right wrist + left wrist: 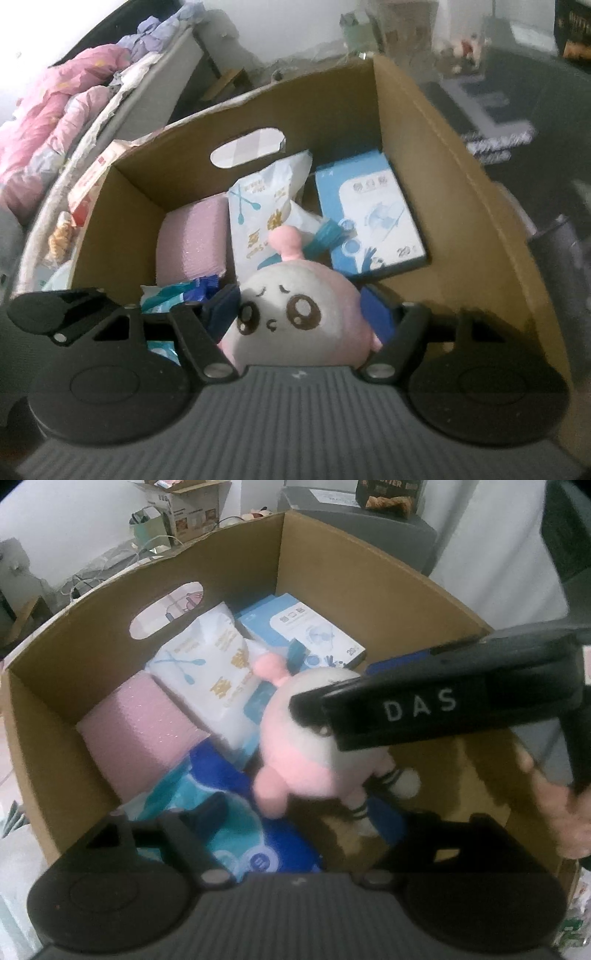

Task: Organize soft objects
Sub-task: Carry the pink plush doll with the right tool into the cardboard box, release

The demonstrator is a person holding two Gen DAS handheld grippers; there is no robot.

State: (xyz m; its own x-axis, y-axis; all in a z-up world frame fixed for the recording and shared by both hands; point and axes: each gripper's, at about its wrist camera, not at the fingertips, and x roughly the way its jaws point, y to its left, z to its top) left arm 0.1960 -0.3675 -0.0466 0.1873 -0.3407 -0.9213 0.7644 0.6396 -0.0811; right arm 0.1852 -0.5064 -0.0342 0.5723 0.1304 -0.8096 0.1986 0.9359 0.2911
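Right wrist view: the open brown cardboard box (436,192) is filling the frame, and inside it a white packet printed with blue cotton swabs (258,206), a blue-and-white flat carton (373,218) and a pale pink foam roll (192,240) are lying along the far wall. The round pink-and-white plush toy with embroidered eyes (295,310) is sitting directly between the blue pads of the right gripper (299,314), face turned to the lens; the jaws are clasping its head from both sides. In the left wrist view the plush toy (314,746) is hanging inside the box (92,686), its long axis running from topknot down to striped legs, over a blue-and-teal plastic pack (229,812). The left gripper (295,830) is standing wide and empty, just beside the legs. The right hand is therefore the nearer; release, judging by this, is needing only a small descent.
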